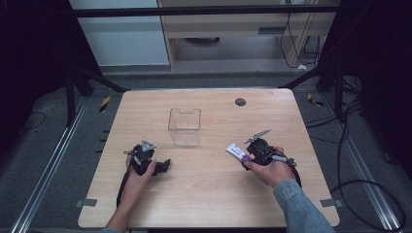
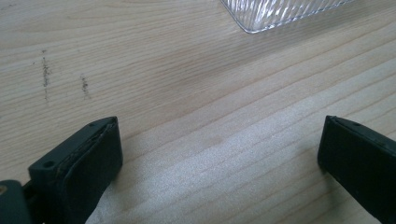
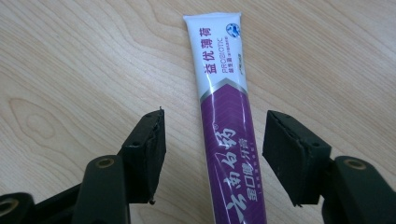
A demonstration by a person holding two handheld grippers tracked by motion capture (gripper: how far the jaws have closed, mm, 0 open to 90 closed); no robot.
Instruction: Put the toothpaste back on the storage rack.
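A white and purple toothpaste tube lies flat on the wooden table, right of centre. In the right gripper view the tube runs lengthwise between the two black pads of my right gripper, with table showing on both sides of it, so neither pad touches it. In the high view the right gripper sits low over the tube's purple end. My left gripper rests on the table at the left, its jaws wide apart with bare wood between them.
A clear plastic box stands upright in the middle of the table, and its ribbed corner appears at the top of the left gripper view. A dark round hole sits near the far edge. Cables trail on the floor at the right.
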